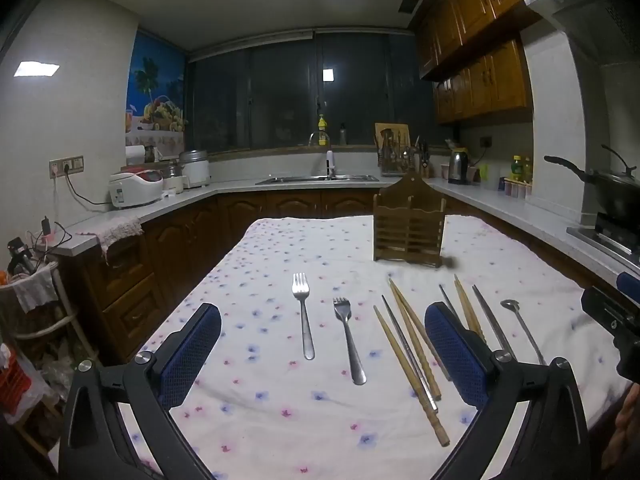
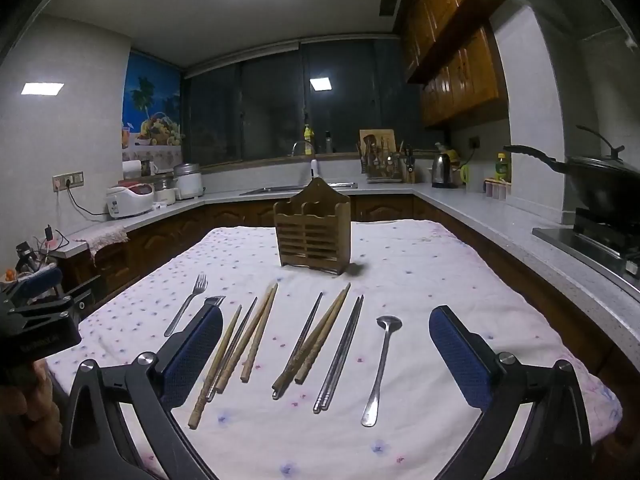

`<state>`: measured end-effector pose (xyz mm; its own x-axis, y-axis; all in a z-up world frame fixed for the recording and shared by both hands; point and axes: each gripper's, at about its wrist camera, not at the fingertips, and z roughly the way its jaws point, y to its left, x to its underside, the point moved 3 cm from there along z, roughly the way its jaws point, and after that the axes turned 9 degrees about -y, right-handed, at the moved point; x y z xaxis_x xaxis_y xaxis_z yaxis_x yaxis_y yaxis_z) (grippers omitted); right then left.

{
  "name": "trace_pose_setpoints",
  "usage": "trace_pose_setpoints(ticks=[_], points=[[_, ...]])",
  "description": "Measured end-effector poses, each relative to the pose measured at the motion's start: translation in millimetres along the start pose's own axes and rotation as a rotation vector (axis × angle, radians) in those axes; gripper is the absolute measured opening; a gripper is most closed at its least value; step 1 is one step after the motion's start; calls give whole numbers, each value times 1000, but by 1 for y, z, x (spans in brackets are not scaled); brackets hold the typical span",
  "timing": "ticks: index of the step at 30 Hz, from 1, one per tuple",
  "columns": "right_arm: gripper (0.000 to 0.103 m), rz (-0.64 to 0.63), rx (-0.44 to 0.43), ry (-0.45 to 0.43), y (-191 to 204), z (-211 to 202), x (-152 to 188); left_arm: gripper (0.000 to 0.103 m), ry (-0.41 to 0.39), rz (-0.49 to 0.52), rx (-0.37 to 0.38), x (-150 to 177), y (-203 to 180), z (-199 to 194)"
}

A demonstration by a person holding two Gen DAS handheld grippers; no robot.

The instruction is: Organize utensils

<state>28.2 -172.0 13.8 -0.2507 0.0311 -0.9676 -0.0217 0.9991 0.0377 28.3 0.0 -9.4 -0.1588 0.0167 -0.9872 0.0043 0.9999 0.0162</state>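
state: I read left gripper and right gripper both spread wide, empty | utensils: steel forks, wooden chopsticks, steel spoon lower centre on floral cloth; slotted wooden holder mid-frame (empty?) | risk: thin, flat chopsticks slipping the pads, or bumping neighbours

Open tongs hover above chopsticks and spoon on tablecloth.

Utensil holder upright at far end of surface. Row before it, left to right: two forks, chopstick group, second chopstick group, metal chopstick pair, spoon. Possibly one metal stick in each group.
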Motion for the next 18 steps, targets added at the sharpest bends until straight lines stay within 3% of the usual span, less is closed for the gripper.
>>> trace_pose_setpoints(ticks=[18], points=[[103,2,-1,2,1,1,0,102,2,2,-1,1,-1,1]])
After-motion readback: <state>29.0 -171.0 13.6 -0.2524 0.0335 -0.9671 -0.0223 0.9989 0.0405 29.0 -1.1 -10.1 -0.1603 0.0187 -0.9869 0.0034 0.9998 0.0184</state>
